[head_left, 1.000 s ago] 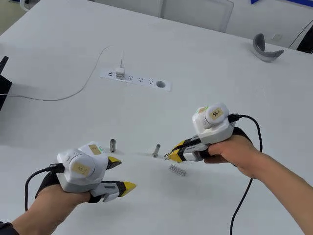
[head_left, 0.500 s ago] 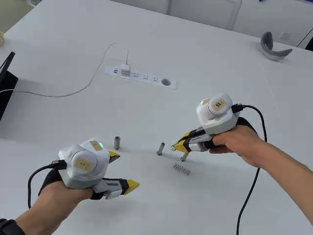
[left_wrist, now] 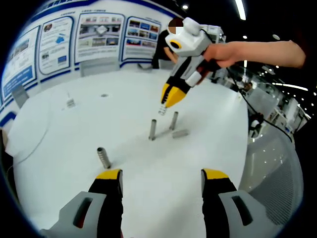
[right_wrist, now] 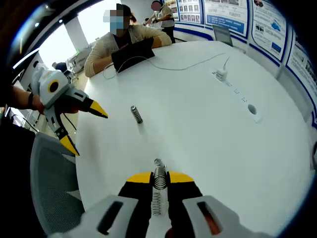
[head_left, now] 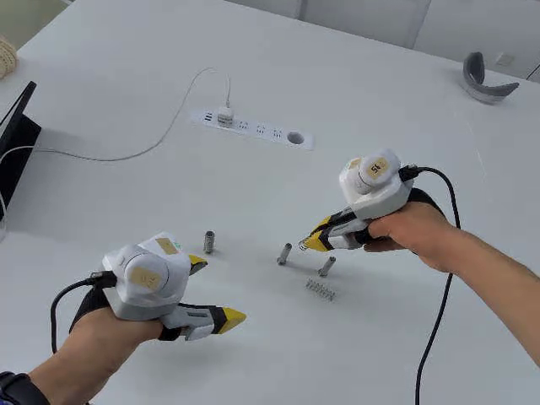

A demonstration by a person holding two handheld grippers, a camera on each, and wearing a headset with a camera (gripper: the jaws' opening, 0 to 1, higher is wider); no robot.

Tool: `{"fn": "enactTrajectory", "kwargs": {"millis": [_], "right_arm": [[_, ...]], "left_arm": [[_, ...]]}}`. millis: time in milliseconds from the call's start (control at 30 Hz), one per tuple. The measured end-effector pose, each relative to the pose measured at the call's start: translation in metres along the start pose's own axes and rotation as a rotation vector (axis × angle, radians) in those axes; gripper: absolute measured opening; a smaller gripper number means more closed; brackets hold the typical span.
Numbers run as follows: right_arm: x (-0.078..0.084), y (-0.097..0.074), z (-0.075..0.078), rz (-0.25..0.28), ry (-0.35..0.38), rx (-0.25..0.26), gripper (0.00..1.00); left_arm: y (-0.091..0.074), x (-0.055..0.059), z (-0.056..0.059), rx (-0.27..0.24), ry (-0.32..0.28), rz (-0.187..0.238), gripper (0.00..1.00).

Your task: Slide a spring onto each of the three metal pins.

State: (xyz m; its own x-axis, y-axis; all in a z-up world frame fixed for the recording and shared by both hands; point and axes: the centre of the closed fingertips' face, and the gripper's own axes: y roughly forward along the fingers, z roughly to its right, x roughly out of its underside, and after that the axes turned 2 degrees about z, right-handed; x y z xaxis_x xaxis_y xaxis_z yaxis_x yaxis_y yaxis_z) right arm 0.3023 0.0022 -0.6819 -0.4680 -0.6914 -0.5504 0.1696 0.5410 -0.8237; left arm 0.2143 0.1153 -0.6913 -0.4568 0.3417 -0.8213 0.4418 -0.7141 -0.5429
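Three short metal pins stand on the white table (head_left: 126, 101). The left pin (head_left: 209, 242) (left_wrist: 103, 157) (right_wrist: 136, 114) wears a spring. The middle pin (head_left: 285, 254) (left_wrist: 152, 129) and the right pin (head_left: 326, 267) (left_wrist: 174, 120) are bare. A loose spring (head_left: 320, 290) (left_wrist: 180, 133) lies flat in front of them. My right gripper (head_left: 307, 244) (left_wrist: 168, 99) (right_wrist: 159, 177) is shut on a spring (right_wrist: 157, 191) (left_wrist: 162, 109), whose end pokes out just above and right of the middle pin. My left gripper (head_left: 221, 289) (left_wrist: 162, 174) (right_wrist: 74, 114) stays open near the left pin, nothing between its jaws.
A white power strip (head_left: 253, 131) with a plugged charger and cable lies at the back. A dark screen edge (head_left: 13, 143) is at the far left, a grey curved object (head_left: 488, 84) at the back right. A person (right_wrist: 126, 42) sits across the table.
My right gripper has risen a little with its spring, staying beside the middle pin, and the right pin now shows beneath it. My left gripper has stayed in place.
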Motion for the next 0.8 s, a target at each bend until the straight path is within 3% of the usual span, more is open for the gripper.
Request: {"fn": "enactTrajectory", "kwargs": {"millis": [800], "right_arm": [[-0.004,0.018,-0.001,-0.041,-0.035,-0.027,0.12]], "left_arm": [[-0.003,0.005,-0.004,-0.005,-0.031,0.0,0.66]]}}
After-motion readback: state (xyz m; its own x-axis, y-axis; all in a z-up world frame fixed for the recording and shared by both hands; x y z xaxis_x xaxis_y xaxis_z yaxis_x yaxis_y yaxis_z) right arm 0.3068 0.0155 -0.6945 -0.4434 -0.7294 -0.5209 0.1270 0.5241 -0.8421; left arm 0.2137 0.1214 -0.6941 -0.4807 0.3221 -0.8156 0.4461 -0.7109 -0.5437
